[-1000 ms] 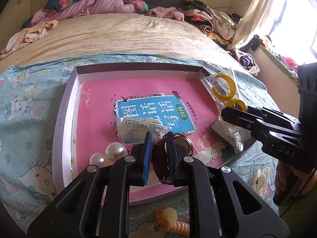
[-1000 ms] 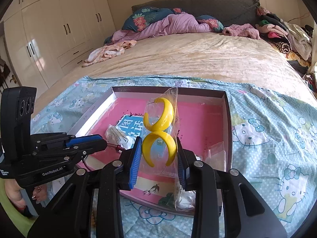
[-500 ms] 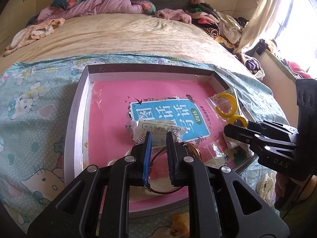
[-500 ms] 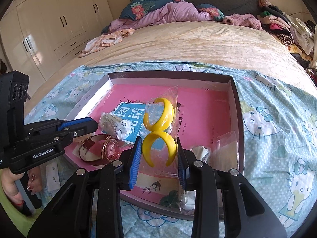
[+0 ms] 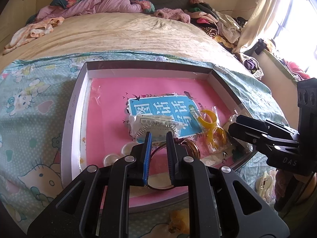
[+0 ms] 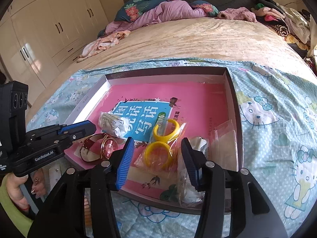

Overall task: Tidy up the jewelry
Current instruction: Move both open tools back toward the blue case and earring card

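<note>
Bedspread carries the tray (image 6: 230, 91) where the right gripper (image 6: 156, 158), fingers just parted, has released 2 bagged yellow rings (image 6: 158, 153), while the left gripper (image 5: 158, 154) clenches the watch (image 6: 107, 148) strap, sorting unfinished.

Left tool (image 5: 158, 136): black plastic frame, triangular cut-outs, silver round screws at the pivots; one finger faced with a ribbed blue pad, the other dark. White lettering "GenRobot.AI" on its side; black camera block with three round lenses.

Right tool (image 6: 156, 154): same black frame and silver screws; ribbed blue pads on both fingers (image 6: 123, 162). White "DAS" marking.

Person: bright green sleeve (image 6: 11, 204) at the wrist.
</note>
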A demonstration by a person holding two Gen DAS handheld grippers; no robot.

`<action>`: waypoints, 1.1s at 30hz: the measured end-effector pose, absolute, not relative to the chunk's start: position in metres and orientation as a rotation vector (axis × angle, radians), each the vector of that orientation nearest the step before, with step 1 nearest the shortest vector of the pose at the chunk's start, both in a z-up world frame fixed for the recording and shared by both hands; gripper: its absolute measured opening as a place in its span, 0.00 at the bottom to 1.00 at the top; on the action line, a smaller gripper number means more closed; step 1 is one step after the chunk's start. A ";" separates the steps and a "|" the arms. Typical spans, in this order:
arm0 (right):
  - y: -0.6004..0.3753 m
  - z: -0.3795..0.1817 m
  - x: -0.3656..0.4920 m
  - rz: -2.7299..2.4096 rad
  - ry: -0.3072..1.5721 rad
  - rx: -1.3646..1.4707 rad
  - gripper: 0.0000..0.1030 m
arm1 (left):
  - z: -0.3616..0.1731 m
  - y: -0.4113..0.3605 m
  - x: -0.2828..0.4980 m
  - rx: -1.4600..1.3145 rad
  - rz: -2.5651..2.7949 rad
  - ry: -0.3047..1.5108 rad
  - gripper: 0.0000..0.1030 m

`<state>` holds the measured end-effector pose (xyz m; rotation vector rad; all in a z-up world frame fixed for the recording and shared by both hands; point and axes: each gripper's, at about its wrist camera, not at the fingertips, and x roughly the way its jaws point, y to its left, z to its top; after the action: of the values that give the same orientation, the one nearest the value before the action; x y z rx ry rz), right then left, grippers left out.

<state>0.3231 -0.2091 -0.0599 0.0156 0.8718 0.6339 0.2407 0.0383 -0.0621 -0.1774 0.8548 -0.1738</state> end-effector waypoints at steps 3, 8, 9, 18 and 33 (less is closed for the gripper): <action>-0.215 -0.054 0.320 0.617 0.850 0.034 0.63 | -0.061 0.039 0.239 -0.184 -0.168 0.844 0.08; -0.226 -0.044 0.314 0.597 0.812 0.058 0.75 | -0.058 0.042 0.235 -0.192 -0.161 0.838 0.09; -0.228 -0.042 0.314 0.594 0.809 0.071 0.77 | -0.056 0.042 0.235 -0.193 -0.156 0.834 0.11; -0.238 -0.032 0.309 0.579 0.784 0.092 0.82 | -0.044 0.046 0.227 -0.195 -0.108 0.803 0.52; -0.249 -0.012 0.295 0.556 0.729 0.104 0.92 | -0.014 0.062 0.207 -0.215 -0.043 0.732 0.90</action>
<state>0.2947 -0.2488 -0.0124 0.1036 0.7292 0.5561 0.2069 0.0616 -0.0136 -0.2155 0.7322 -0.0428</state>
